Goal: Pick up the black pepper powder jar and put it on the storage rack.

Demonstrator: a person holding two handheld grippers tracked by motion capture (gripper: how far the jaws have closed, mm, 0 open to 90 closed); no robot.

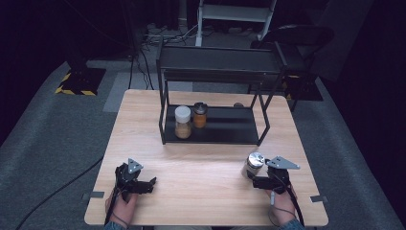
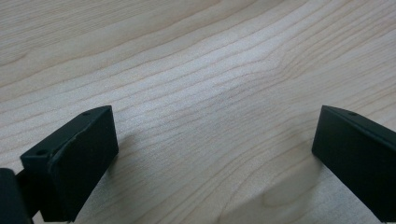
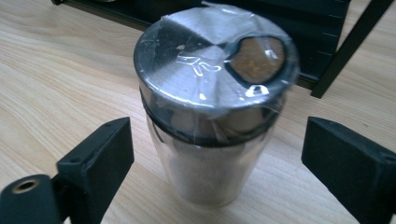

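Two hand-held grippers rest low over a pale wooden table (image 1: 201, 191), each held by a person whose hands come in from the near edge. The right hand-held gripper (image 1: 256, 181) sits at the near right of the table with a shaker jar (image 3: 212, 112) standing upright between its jaws. The jaws stand apart on either side of the jar, with a gap showing on both sides, so the pads do not press on it. The jar has a clear body and a round silver lid covered in clear film, with a small opening in the lid showing brown contents.

The left hand-held gripper (image 1: 152, 184) lies at the near left, well apart from the jar. Its jaws are spread wide over bare wood, with nothing between them.

Farther back, at the middle of the table, stands a black two-tier metal rack (image 1: 220, 62). On its lower shelf stand two more jars, just beside each other: a white-lidded jar (image 1: 182, 122) with tan contents and a dark-lidded jar (image 1: 200, 115) with orange contents.
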